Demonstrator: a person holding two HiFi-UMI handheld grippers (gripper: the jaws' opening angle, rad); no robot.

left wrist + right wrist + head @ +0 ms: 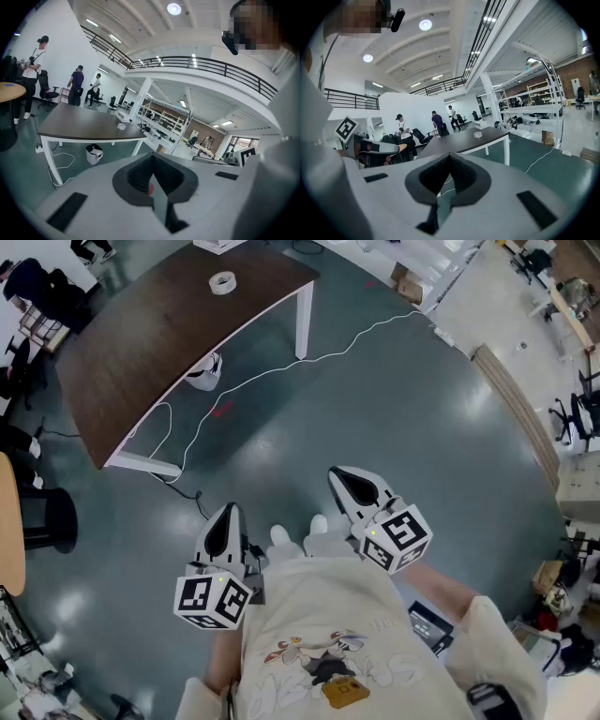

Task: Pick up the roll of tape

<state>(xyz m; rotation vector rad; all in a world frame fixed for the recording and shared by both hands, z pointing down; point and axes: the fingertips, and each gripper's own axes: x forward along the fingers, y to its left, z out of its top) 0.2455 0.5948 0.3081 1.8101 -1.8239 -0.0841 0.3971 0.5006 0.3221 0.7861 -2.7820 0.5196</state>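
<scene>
- On the dark brown surface [141, 352], near its far end, lies the roll of tape [222, 282], white, flat and alone.
- Under the surface, by its near edge, stands a small white bin [203, 372].
- From beneath the surface a white cable [309, 357] runs over the grey-green floor [394, 427], past the surface's white leg [303, 322].
- Well short of the surface, over the floor, the left tool [227, 512] is closed, its jaws meeting at the tips with nothing between them.
- Beside it, about as far from the surface, the right tool [339, 476] is also closed and empty.
- Both tools point toward the surface, and the roll of tape is well apart from either.
- Beyond the surface several people [77, 86] stand.
</scene>
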